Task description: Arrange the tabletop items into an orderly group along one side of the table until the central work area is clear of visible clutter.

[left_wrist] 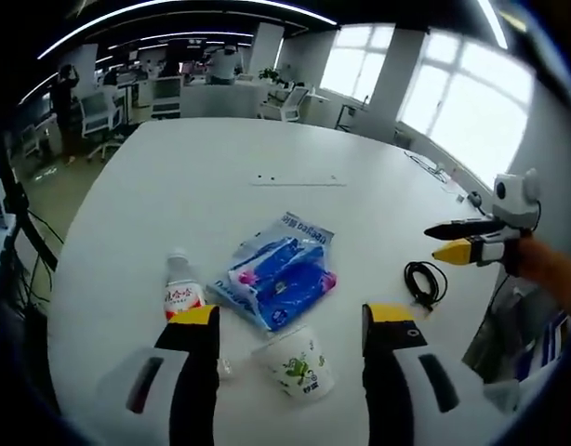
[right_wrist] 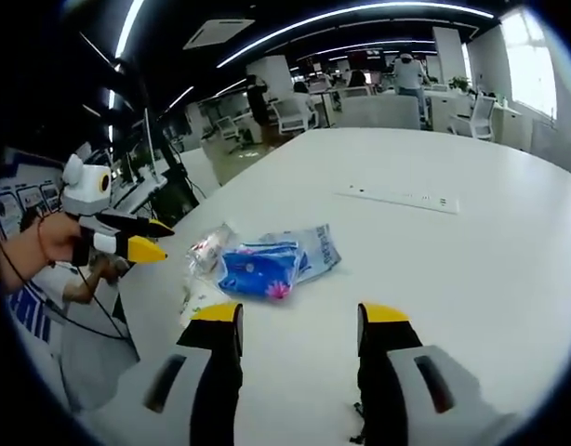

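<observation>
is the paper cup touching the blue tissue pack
Cannot tell. In the left gripper view the paper cup sits right at the edge of the blue tissue pack, with no plain gap or contact.

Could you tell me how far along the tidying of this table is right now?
Nothing looks grouped yet. The bottle, blue packet and cup lie loosely together on the table, away from its far edge, with the cable apart to one side. Both grippers are open and hold nothing: the left gripper hovers over the cup, the right gripper short of the packet. All the moving is left.
</observation>
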Tool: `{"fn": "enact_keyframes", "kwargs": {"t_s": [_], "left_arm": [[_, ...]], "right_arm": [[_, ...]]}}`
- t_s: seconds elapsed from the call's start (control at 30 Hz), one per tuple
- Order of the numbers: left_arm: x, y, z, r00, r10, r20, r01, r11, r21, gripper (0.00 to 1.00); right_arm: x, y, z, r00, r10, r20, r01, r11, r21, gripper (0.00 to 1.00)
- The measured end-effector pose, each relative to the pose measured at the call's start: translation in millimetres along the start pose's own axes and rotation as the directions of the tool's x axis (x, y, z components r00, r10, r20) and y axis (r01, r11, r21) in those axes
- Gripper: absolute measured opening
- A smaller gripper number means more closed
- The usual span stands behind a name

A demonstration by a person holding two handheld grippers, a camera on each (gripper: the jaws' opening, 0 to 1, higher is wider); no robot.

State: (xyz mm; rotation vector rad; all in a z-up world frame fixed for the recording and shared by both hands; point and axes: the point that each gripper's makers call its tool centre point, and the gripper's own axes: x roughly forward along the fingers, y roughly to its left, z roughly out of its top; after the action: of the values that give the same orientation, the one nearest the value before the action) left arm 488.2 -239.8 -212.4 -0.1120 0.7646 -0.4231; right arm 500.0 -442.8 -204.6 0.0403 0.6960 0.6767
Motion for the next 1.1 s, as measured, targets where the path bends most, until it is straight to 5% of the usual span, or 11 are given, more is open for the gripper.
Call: {"fn": "enact_keyframes", "kwargs": {"t_s": [1.1], "left_arm": [[65, 34.0, -13.1, 0.994, 0.027, -0.105, -0.017, 0.996, 0.091, 0.46]], "right_arm": [[96, 0, -4.2, 0.994, 0.079, -0.069, -0.078, 0.997, 0.018, 0.37]]}}
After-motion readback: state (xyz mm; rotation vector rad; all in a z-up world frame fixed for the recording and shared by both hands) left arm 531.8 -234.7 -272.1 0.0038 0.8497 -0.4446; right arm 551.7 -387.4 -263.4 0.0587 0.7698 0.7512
